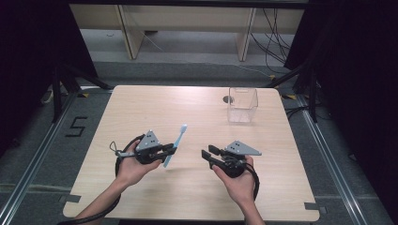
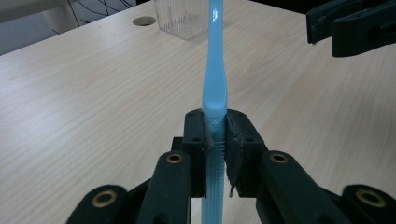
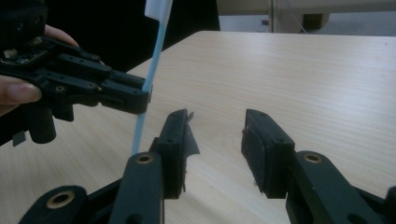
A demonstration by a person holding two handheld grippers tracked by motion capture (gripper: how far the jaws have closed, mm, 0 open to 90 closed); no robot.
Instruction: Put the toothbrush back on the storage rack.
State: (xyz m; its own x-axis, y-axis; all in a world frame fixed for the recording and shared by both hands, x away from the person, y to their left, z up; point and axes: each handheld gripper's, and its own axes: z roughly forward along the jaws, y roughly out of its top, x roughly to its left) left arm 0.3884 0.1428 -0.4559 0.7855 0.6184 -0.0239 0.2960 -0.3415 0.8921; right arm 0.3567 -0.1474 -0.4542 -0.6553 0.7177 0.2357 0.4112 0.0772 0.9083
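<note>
Lt blue toothbrush [image 1: 175,144] is held clamped at mid-handle in left gripper [image 1: 172,150], head pointing away, off table.

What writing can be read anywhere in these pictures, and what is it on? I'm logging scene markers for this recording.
"5": a black numeral on the grey floor left of the table, high view.
No readable text on the blue toothbrush, the clear plastic container or either gripper.
</note>
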